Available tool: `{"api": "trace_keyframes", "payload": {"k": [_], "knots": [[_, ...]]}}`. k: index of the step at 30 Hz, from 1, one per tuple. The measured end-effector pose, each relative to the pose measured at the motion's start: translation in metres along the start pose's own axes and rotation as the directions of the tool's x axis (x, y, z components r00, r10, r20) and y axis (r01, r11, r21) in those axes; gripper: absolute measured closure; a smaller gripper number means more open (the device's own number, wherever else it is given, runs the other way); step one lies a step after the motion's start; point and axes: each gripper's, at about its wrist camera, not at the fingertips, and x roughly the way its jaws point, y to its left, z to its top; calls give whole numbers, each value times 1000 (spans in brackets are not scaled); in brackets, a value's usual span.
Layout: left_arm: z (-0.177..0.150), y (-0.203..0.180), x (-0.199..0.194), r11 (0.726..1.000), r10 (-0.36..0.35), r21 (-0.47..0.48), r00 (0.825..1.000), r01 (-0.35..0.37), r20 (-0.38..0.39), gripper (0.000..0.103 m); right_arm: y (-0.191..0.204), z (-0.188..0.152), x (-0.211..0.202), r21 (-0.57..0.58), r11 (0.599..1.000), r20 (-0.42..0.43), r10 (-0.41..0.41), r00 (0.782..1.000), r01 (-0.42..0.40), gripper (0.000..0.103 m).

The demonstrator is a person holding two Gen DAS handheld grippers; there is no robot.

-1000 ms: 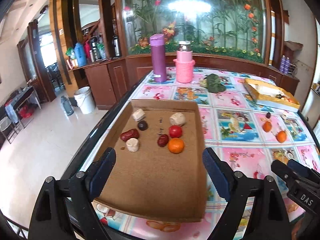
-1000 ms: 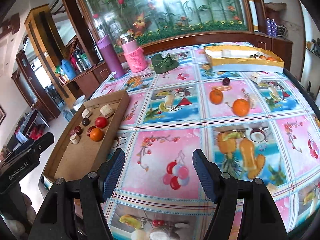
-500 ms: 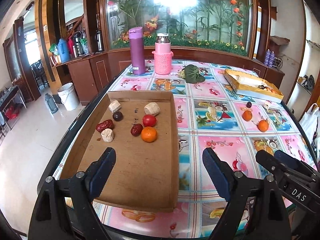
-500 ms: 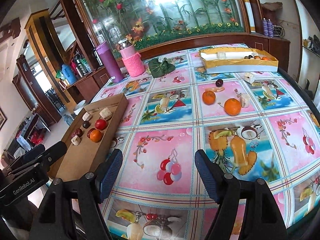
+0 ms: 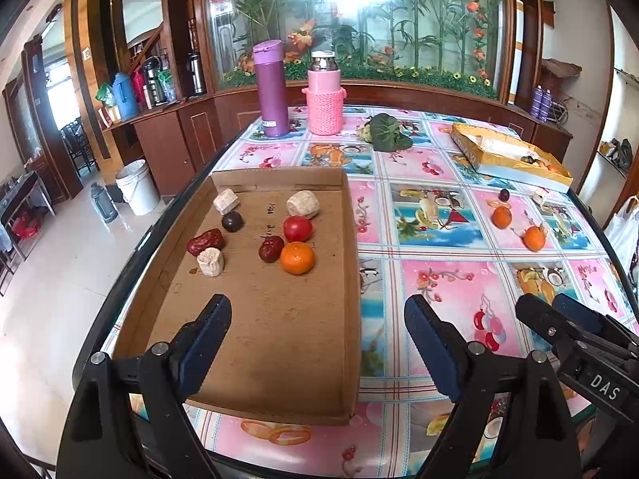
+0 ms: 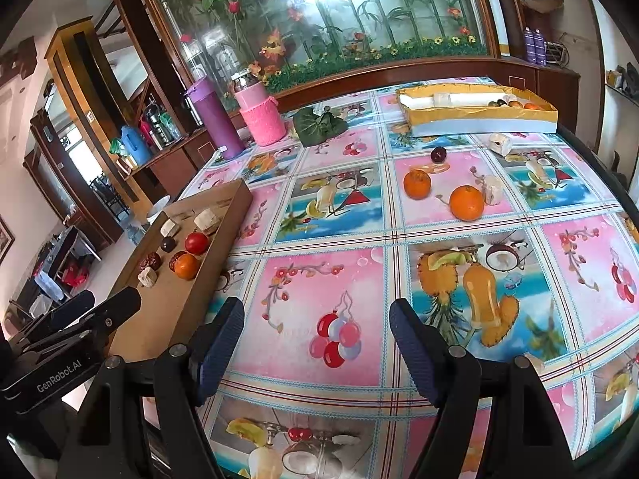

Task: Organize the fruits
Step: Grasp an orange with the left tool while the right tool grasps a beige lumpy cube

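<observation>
A brown cardboard tray (image 5: 275, 331) lies at the table's left edge and holds an orange (image 5: 297, 258), a red tomato (image 5: 298, 228), red dates, a dark plum and pale chunks. Two oranges (image 6: 466, 202) (image 6: 417, 184), a dark plum (image 6: 438, 154) and pale chunks (image 6: 500, 143) lie loose on the tablecloth at the right. My left gripper (image 5: 317, 343) is open and empty over the tray's near end. My right gripper (image 6: 317, 343) is open and empty above the near middle of the table, well short of the loose fruit. It also shows in the left wrist view (image 5: 559, 319).
A yellow box (image 6: 479, 113) with some fruit stands at the far right. A purple flask (image 5: 271, 88), a pink-sleeved flask (image 5: 324, 95) and a green leafy bundle (image 6: 319, 124) stand at the far side. The table's edge drops off left of the tray.
Both grippers have drawn back and swung slightly right; the tray now sits further left in the left view. Both stay open and empty. No fruit has moved.
</observation>
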Motion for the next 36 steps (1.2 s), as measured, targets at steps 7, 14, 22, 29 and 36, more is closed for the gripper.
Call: {"api": "trace_keyframes", "payload": {"k": [7, 14, 22, 29, 36], "knots": [[-3, -5, 8, 996, -86, -7, 995, 86, -42, 15, -14, 4, -1, 20, 1000, 1, -11, 1000, 11, 23], [-4, -5, 13, 991, -133, -40, 990, 131, -52, 15, -94, 25, -26, 91, 980, 15, -178, 984, 176, 22], [-10, -23, 27, 982, -187, -33, 978, 185, -95, 15, -179, 45, -28, 138, 936, -89, -314, 945, 324, 22], [-10, -33, 36, 981, -196, -17, 973, 195, -126, 15, -171, 27, -11, 134, 970, -180, -177, 968, 202, 22], [-1, -68, 52, 965, -249, 40, 955, 259, -161, 15, -126, -14, -25, -24, 993, -197, -114, 974, 111, 23]]}}
